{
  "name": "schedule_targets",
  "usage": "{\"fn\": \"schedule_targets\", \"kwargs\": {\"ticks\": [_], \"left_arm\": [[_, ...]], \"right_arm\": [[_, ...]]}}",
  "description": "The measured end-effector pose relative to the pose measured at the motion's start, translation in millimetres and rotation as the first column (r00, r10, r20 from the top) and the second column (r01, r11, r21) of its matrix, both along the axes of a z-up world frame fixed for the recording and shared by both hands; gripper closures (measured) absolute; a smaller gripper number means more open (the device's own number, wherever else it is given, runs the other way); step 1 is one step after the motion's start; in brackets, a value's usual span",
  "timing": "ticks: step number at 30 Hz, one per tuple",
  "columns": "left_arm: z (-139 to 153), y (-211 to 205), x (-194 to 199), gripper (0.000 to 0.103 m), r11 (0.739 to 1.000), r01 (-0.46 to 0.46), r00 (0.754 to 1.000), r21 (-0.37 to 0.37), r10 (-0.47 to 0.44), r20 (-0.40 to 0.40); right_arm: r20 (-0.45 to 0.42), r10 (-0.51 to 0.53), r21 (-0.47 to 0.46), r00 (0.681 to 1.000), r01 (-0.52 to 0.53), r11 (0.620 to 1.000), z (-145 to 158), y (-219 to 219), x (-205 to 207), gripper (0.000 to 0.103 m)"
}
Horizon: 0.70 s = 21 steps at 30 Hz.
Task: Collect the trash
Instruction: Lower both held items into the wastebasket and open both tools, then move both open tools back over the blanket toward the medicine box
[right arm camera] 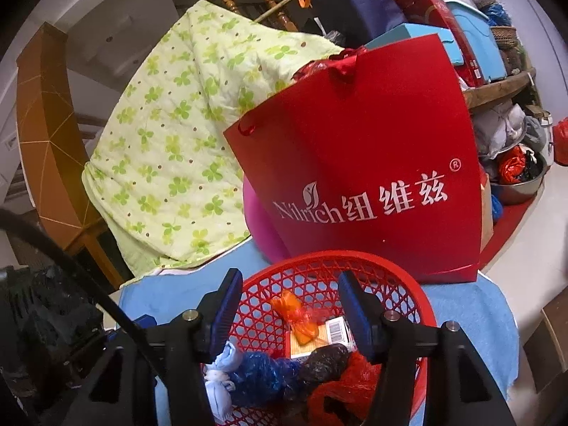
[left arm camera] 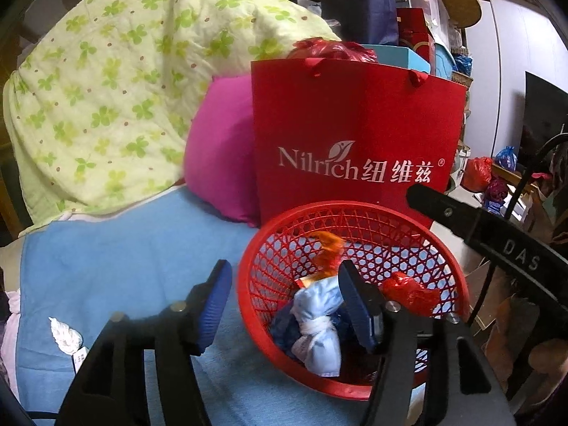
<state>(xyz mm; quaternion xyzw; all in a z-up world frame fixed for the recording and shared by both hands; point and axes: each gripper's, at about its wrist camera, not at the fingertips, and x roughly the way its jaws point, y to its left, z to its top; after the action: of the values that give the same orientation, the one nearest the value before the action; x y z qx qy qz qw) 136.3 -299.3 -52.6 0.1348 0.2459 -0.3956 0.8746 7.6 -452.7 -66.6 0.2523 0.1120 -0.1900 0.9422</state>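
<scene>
Currently: both grippers, left [left arm camera: 284, 305] and right [right arm camera: 289, 314], gape empty over the basket [left arm camera: 419, 220] (knotted bags inside), red bag [right arm camera: 372, 149] beyond.

You are in a lived-in home, a cluttered bedroom or storage corner. At ten o'clock a pale green clover-print quilt [left arm camera: 117, 81] is heaped beside a magenta cushion [left arm camera: 220, 149] on a light blue towel cover [left arm camera: 124, 266]. At one o'clock stacked gift boxes [left arm camera: 415, 35] crowd wooden shelving.
</scene>
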Motion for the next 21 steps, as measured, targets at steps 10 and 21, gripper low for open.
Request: {"fn": "schedule_targets", "kwargs": {"ticks": [10, 21], "left_arm": [[-2, 17, 12, 0.035, 0.999, -0.052, 0.999, 0.013, 0.052, 0.004], [-2, 60, 38, 0.034, 0.988, -0.154, 0.988, 0.021, 0.154, 0.015]], "right_arm": [[0.016, 0.021, 0.002, 1.0, -0.021, 1.0, 6, 12, 10, 0.042], [0.05, 0.087, -0.036, 0.995, -0.085, 0.996, 14, 49, 29, 0.042]]}}
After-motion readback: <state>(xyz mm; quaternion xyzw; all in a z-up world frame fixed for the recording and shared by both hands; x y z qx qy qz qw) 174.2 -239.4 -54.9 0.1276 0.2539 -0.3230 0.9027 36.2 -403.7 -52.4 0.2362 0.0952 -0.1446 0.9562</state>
